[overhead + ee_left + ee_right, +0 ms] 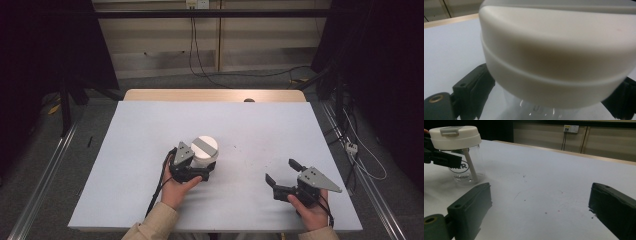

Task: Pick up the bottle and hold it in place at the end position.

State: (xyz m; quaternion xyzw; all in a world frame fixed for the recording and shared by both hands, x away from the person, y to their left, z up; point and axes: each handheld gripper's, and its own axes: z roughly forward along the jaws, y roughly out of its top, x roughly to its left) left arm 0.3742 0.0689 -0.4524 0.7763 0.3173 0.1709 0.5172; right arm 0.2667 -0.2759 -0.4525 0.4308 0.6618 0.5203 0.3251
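Observation:
A clear cup with a white lid [204,146] and a grey flip tab stands upright on the white table [145,125], left of centre. My left gripper [202,161] reaches round it from the near left. In the left gripper view the lid [556,50] looms large, and the black jaws stand on either side of the clear body just under it, with a thin gap at the left pad [477,86]. My right gripper [281,170] rests at the near right, open and empty [540,188]. From there the cup [461,170] and its white straw show at far left.
A wooden table edge [215,95] shows beyond the white sheet. Cables [195,55] run over the grey floor behind, and a power strip [351,147] lies right of the table. Metal rails [45,170] flank both sides. Small specks dot the sheet near centre.

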